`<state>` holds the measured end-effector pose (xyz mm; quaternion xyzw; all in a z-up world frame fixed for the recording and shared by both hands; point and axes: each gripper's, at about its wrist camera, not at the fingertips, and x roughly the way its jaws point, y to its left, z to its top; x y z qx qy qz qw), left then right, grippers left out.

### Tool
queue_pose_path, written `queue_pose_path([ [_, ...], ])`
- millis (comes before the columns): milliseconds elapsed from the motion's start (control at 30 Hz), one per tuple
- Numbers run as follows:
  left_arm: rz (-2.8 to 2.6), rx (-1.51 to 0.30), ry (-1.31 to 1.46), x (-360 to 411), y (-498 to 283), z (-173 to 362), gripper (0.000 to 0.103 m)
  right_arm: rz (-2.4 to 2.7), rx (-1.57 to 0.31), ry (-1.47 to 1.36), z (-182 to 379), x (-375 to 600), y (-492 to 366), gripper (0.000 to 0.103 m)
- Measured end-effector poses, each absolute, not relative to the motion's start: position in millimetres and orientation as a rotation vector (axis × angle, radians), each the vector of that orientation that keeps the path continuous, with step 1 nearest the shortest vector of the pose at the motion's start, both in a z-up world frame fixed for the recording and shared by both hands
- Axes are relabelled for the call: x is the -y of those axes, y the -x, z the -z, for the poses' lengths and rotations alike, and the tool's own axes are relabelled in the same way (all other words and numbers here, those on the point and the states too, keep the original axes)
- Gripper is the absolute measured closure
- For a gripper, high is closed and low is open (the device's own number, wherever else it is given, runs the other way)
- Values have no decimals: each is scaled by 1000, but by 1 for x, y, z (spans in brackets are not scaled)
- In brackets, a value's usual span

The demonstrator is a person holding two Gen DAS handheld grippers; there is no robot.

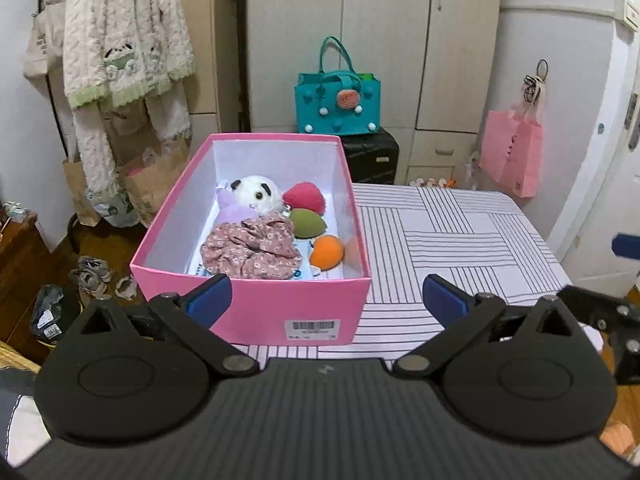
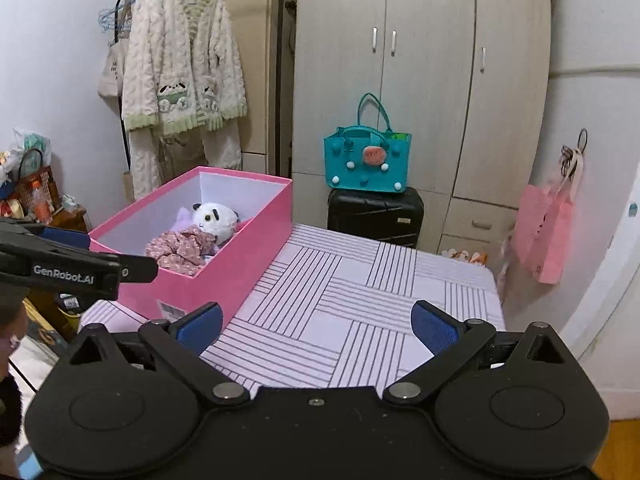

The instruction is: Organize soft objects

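A pink box [image 1: 256, 312] stands on the striped table [image 1: 460, 240], open at the top. Inside lie a white panda plush [image 1: 256, 194], a floral scrunchie [image 1: 250, 250], a red sponge [image 1: 306, 197], a green sponge [image 1: 307, 222] and an orange sponge [image 1: 327, 252]. My left gripper [image 1: 327, 300] is open and empty, just in front of the box's near wall. My right gripper [image 2: 318, 330] is open and empty over the table, to the right of the box [image 2: 240, 248]. The panda [image 2: 214, 218] and scrunchie [image 2: 180, 249] show there too.
A teal bag [image 1: 338, 98] sits on a black suitcase [image 1: 372, 156] behind the table. A pink bag [image 1: 512, 152] hangs on the right wall. A robe [image 1: 128, 52] hangs at the left, above paper bags and shoes on the floor.
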<state>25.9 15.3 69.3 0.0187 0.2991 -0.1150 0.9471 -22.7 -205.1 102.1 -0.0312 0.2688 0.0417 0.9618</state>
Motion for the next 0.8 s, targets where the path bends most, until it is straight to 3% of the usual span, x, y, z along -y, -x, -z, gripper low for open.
queue_pose_path([
  [233,176,-608,-58,-18,-24,-61,0,-37,-611,-3,-88,207,17,1],
  [800,162,-617,-85,-10,-13,-39,0,129,-544,44,-73,190,31,1],
])
